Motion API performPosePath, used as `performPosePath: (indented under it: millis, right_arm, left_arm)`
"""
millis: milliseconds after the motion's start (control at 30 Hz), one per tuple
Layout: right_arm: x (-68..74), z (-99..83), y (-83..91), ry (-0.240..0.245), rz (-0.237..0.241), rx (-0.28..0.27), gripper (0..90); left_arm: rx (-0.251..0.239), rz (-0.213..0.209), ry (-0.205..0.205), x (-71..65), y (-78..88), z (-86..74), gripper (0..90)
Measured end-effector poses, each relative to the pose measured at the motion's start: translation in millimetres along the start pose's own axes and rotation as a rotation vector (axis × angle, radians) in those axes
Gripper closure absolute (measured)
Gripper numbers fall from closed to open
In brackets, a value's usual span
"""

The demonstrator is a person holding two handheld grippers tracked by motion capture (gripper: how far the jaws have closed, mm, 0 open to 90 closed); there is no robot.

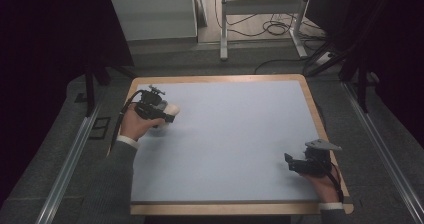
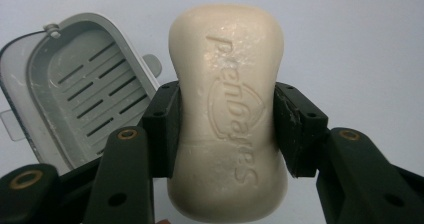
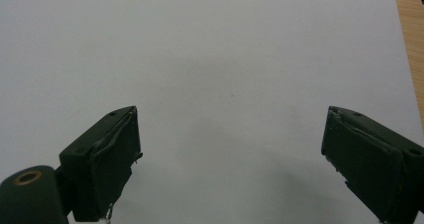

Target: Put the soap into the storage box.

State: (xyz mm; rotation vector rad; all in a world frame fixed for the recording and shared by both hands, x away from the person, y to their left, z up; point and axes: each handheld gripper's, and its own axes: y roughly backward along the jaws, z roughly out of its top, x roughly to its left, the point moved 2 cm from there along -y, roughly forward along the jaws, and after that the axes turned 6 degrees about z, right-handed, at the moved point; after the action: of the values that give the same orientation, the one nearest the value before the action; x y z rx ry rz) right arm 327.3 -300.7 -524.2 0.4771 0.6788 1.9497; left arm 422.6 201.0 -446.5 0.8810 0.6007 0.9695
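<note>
Soap bar [image 2: 227, 119] is clamped at its waist by the left gripper [image 2: 226, 129], held above the table [image 1: 235, 134] at far left, beside an open grey soap dish [image 2: 75, 94]. Right gripper [image 3: 230, 159], near right, gapes wide, empty. Risk: the smooth bar could slip from the pads.

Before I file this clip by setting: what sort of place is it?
Probably a lab or recording workspace, not a bathroom: a wood-edged table with a pale blue top stands on grey carpet, with loose black cables and a white metal desk frame behind, despite the cream soap bar.
</note>
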Motion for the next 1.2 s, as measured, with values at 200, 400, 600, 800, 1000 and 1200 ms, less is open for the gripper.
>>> performPosePath:
  millis: [200, 400, 600, 800, 1000, 1200]
  right_arm:
    - [0.2, 0.0, -0.4, -0.001, -0.002, 0.001, 8.4]
    - [-0.2, -0.1, -0.2, -0.002, -0.003, 0.002, 8.5]
    - [-0.3, -0.3, -0.6, 0.001, -0.004, 0.004, 8.5]
    - [-1.0, -1.0, -1.5, -0.002, -0.007, 0.007, 8.5]
    - [-1.4, -1.0, -1.5, -0.004, -0.010, 0.005, 8.5]
    - [-1.2, -1.2, -1.6, -0.005, -0.009, 0.007, 8.5]
  left_arm:
    - [0.007, 0.013, 0.017, 6.3, -2.4, 5.6, 49.4]
    - [0.021, 0.038, 0.049, 14.4, -7.0, 10.4, 49.4]
    - [0.031, 0.063, 0.080, 24.9, -14.5, 11.6, 49.4]
    - [0.030, 0.080, 0.123, 34.8, -19.0, 12.5, 49.5]
    - [0.039, 0.092, 0.136, 40.5, -24.7, 12.3, 49.4]
    - [0.051, 0.102, 0.144, 41.6, -30.6, 12.4, 49.4]
